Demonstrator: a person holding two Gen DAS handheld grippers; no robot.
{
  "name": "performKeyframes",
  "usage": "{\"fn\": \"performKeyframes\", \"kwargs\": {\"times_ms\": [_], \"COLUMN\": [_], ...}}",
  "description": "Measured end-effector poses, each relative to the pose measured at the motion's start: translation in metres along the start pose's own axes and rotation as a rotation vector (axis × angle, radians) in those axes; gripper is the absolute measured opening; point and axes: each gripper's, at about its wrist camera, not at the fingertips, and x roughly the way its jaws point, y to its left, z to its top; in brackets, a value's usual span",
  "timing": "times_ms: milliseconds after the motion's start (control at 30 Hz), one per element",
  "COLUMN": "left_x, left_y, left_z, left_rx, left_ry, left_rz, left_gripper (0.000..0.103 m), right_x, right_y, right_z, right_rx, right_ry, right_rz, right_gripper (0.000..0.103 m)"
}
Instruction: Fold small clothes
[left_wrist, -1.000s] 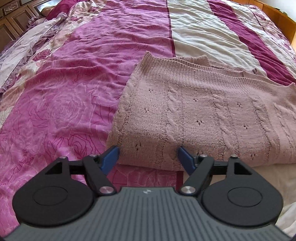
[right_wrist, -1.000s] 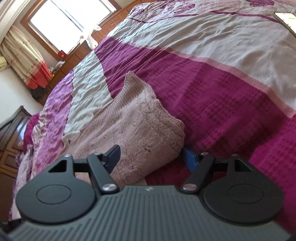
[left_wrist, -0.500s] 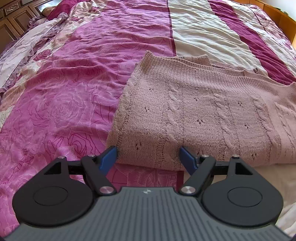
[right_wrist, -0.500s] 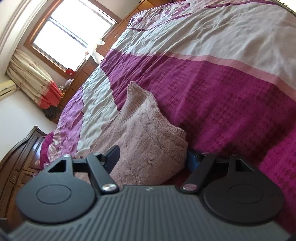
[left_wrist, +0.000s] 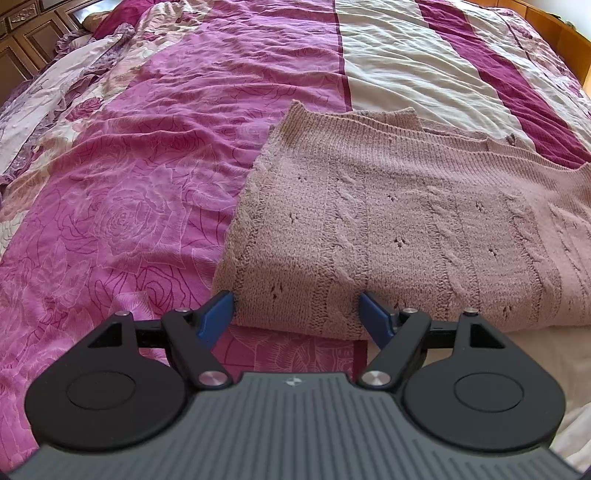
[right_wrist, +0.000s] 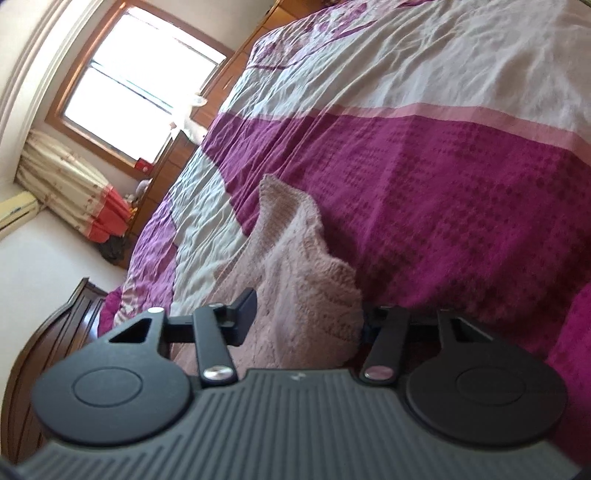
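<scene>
We see the folded pink knit sweater (left_wrist: 399, 229) lying on the bedspread (left_wrist: 140, 192), its long axis running from 9 to 3 o'clock, folded edge toward us. Our left gripper (left_wrist: 297, 312) is spread wide at that near edge, holding nothing. Our right gripper (right_wrist: 308, 314) is also wide apart, straddling the sweater's end (right_wrist: 306, 295).

Daylight poured in from the window (right_wrist: 142, 86) at ten o'clock, blown out to white glare. The right wrist picture was tilted and smeared by motion blur; the left was sharp. The bedspread (left_wrist: 147, 184) curved near both pictures' rims.
</scene>
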Motion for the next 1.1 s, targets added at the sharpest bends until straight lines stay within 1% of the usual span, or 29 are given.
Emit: {"fn": "performKeyframes", "kwargs": {"times_ms": [33, 100, 133, 167, 267, 400, 567, 700, 833, 900, 933, 1000, 1100], "left_x": [0.0, 0.0, 0.0, 0.0, 0.0, -0.001, -0.006, -0.011, -0.013, -0.015, -0.015, -0.016, -0.019], "left_y": [0.0, 0.0, 0.0, 0.0, 0.0, 0.0, 0.001, 0.003, 0.007, 0.009, 0.01, 0.013, 0.017], "left_z": [0.0, 0.0, 0.0, 0.0, 0.0, 0.0, 0.0, 0.0, 0.001, 0.001, 0.001, 0.001, 0.004], "left_rx": [0.0, 0.0, 0.0, 0.0, 0.001, 0.001, 0.007, 0.011, 0.011, 0.009, 0.008, 0.007, 0.014], "left_ry": [0.0, 0.003, 0.003, 0.003, 0.004, 0.002, -0.006, -0.012, -0.01, -0.009, -0.009, -0.009, -0.016], "left_rz": [0.0, 0.002, 0.002, 0.002, 0.002, 0.001, -0.001, 0.001, 0.007, 0.014, 0.016, 0.019, 0.029], "left_gripper": [0.081, 0.081, 0.081, 0.081, 0.081, 0.081, 0.081, 0.081, 0.081, 0.081, 0.081, 0.081, 0.081], "right_x": [0.001, 0.004, 0.005, 0.006, 0.006, 0.006, 0.009, 0.012, 0.015, 0.016, 0.014, 0.011, 0.003], "right_y": [-0.001, -0.001, -0.001, -0.003, -0.005, -0.004, 0.003, 0.003, 0.009, 0.009, 0.008, 0.009, 0.018], "right_z": [0.0, 0.0, 0.0, 0.0, 0.001, 0.0, -0.001, 0.002, 0.003, 0.004, 0.005, 0.006, 0.006], "right_rx": [-0.002, -0.016, -0.024, -0.027, -0.024, -0.043, -0.082, -0.065, -0.106, -0.11, -0.109, -0.109, -0.152], "right_ry": [-0.002, -0.006, -0.007, -0.007, -0.004, -0.004, -0.023, -0.024, -0.022, -0.016, -0.014, -0.021, -0.044], "right_rz": [-0.003, -0.025, -0.038, -0.043, -0.038, -0.043, -0.069, -0.082, -0.103, -0.1, -0.094, -0.077, -0.043], "right_gripper": [0.053, 0.045, 0.038, 0.036, 0.035, 0.035, 0.037, 0.037, 0.037, 0.035, 0.032, 0.029, 0.027]}}
